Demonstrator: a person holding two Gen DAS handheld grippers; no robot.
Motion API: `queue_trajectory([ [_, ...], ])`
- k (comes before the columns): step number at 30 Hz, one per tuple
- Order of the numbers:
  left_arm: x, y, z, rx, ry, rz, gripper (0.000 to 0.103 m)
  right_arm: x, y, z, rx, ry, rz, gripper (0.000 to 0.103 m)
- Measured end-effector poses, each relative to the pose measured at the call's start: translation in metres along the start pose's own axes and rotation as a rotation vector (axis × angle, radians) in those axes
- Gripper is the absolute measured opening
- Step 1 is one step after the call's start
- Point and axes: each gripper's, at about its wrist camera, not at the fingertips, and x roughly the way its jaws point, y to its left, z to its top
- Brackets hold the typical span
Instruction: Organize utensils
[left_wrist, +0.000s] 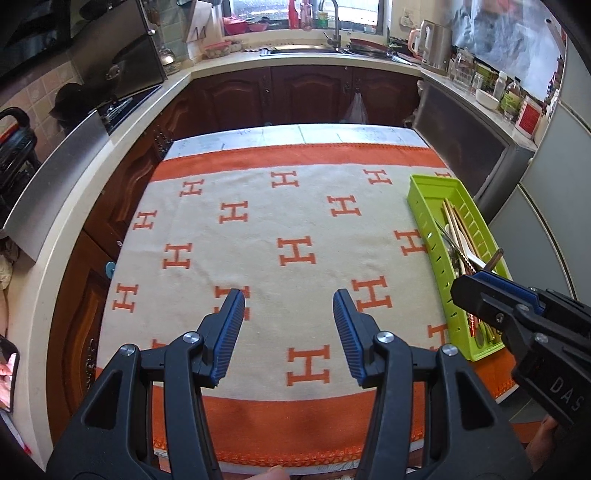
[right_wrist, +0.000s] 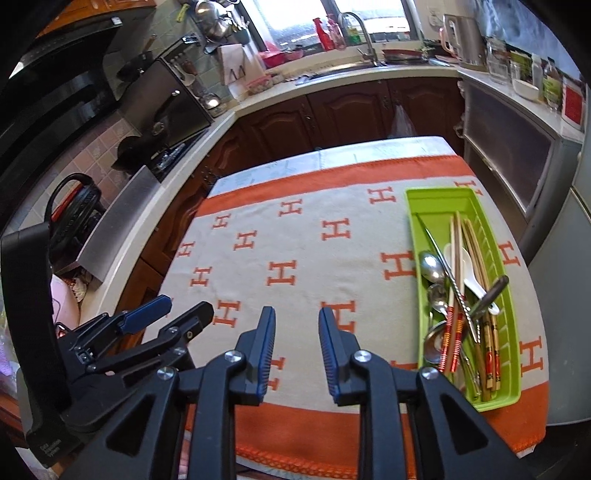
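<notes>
A lime-green utensil tray (right_wrist: 413, 221) lies on the right side of the table, also seen at the right in the left wrist view, tray (left_wrist: 424, 210). It holds metal spoons (right_wrist: 433, 267), a white spoon (right_wrist: 469, 275) and several chopsticks (right_wrist: 457, 243), piled lengthwise. My right gripper (right_wrist: 297, 314) hovers open over the cloth left of the tray, nothing between its fingers. My left gripper (left_wrist: 289, 299) is open and empty above the middle of the cloth. Each gripper shows in the other's view: right gripper (left_wrist: 476, 291) near the tray's near end, left gripper (right_wrist: 184, 308) at the left.
An orange and cream cloth (left_wrist: 295, 221) with H marks covers the table. Kitchen counters wrap around the left, back and right, with a stove (right_wrist: 162, 155), a sink tap (right_wrist: 364, 33), a kettle (left_wrist: 434, 44) and jars. A steel-fronted cabinet (right_wrist: 509, 155) stands close behind the tray.
</notes>
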Motion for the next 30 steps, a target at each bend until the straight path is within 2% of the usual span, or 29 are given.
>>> queue_trajectory([
  [3,-0.011,0.008,0.001,-0.016,-0.023,-0.004,0.049,-0.004,0.013,0.001,-0.027,-0.022,0.002,0.03],
  [9,-0.022,0.019,0.002,-0.039,-0.051,0.002,0.05,-0.004,0.026,0.0,-0.053,-0.023,-0.001,0.03],
  [17,-0.021,0.023,0.003,-0.047,-0.048,-0.011,0.05,-0.002,0.027,0.0,-0.042,-0.022,-0.014,0.031],
  [21,-0.018,0.023,0.002,-0.046,-0.045,-0.015,0.05,-0.001,0.026,0.001,-0.038,-0.022,-0.015,0.037],
  [30,-0.017,0.022,0.003,-0.046,-0.044,-0.016,0.051,0.0,0.027,0.001,-0.036,-0.023,-0.017,0.039],
])
